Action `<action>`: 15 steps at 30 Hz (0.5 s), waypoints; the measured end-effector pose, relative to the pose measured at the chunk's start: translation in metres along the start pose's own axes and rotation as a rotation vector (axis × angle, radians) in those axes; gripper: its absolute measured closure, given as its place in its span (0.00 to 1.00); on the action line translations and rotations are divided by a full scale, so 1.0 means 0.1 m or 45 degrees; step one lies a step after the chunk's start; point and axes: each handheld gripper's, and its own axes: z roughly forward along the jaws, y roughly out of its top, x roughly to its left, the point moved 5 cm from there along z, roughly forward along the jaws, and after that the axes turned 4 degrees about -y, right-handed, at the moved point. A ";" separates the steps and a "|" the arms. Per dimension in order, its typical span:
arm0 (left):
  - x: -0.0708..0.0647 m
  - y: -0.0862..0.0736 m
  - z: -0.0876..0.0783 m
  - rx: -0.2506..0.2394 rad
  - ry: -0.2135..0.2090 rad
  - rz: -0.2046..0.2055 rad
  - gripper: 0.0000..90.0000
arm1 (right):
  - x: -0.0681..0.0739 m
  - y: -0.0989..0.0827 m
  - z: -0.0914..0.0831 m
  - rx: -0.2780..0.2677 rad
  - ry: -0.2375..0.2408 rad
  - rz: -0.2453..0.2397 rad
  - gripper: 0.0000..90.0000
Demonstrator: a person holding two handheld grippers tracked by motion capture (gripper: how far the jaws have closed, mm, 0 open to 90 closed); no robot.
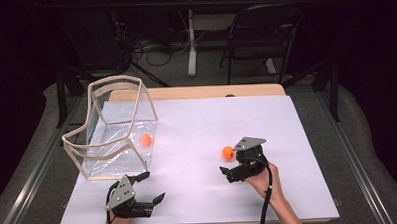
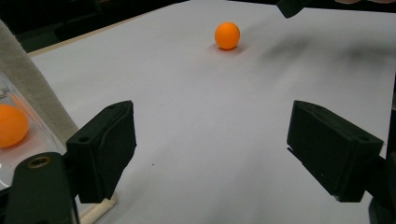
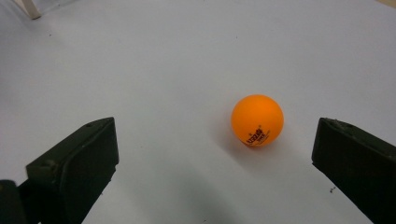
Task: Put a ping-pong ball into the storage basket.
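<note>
Our right tool (image 3: 215,154) (jaws apart) had the orange ball (image 3: 257,120) just ahead, nearer its right jaw.

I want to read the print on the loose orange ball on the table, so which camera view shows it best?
The right gripper view: the loose orange ball sits close between the open jaws, its dark print visible. The left gripper view shows it small and far across the white table. The high view shows it tiny beside the right gripper.

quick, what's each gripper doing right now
Left gripper: open, empty, near the clear box.
Right gripper: open, empty, ball ahead of its jaws.
</note>
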 end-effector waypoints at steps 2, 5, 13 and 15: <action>0.00 0.00 0.00 0.005 0.001 0.001 0.17 | -0.01 -0.01 0.01 0.000 0.002 0.001 0.00; -0.01 0.00 0.00 0.009 0.000 0.002 0.17 | -0.02 -0.02 0.04 0.006 -0.001 0.005 0.00; 0.00 -0.02 0.00 0.011 0.002 -0.007 0.17 | -0.10 -0.04 0.10 0.018 -0.012 0.025 0.00; 0.00 -0.02 -0.01 0.008 0.004 -0.005 0.17 | -0.13 -0.05 0.13 0.026 -0.015 0.033 0.00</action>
